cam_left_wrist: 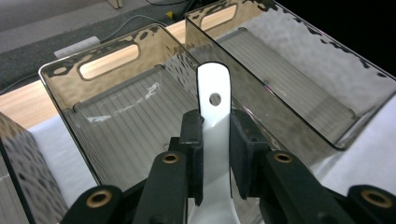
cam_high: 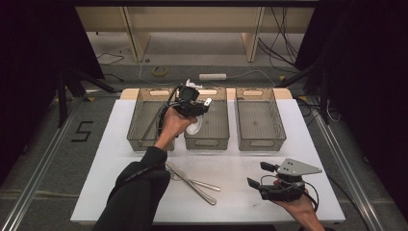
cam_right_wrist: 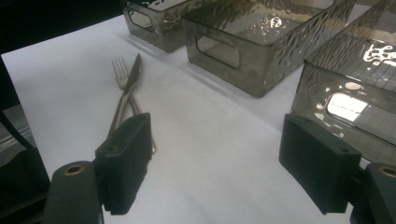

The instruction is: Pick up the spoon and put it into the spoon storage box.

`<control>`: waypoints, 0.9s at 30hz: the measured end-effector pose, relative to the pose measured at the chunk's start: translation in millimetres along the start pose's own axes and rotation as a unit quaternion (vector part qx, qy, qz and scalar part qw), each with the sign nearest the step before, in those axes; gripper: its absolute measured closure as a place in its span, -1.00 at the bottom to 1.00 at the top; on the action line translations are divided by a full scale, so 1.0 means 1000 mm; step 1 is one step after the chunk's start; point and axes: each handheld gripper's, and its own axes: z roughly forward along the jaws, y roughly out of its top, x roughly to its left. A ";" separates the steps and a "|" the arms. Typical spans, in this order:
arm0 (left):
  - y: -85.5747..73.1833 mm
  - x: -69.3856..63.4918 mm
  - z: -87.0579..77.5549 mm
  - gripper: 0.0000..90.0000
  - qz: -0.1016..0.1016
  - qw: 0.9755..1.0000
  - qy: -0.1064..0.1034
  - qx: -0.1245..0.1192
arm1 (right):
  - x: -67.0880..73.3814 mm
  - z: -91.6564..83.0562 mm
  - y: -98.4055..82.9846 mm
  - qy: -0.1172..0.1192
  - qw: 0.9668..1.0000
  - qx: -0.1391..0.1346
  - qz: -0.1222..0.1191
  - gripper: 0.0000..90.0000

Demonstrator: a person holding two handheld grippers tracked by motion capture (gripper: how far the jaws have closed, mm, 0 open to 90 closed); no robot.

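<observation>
White plastic spoon (cam_left_wrist: 214, 116) sits pinched in the left gripper (cam_left_wrist: 215, 140), mid-frame over the middle bin (cam_left_wrist: 60, 74). Right gripper (cam_right_wrist: 215, 163) rests lower right, jaws spread, empty.

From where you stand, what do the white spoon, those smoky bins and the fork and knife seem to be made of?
White spoon: probably plastic or melamine; opaque, smooth, faint sheen, with a hanging hole in the handle.
Smoky bins: likely clear tinted plastic; see-through grey walls with a rippled, glossy texture and cut-out handles.
Fork and knife: most likely polished steel; silvery and reflective.
</observation>
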 end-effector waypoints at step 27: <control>-0.017 0.014 0.027 0.68 -0.043 0.998 0.031 -0.014 | 0.000 0.000 0.000 0.002 1.000 0.003 -0.002 -0.41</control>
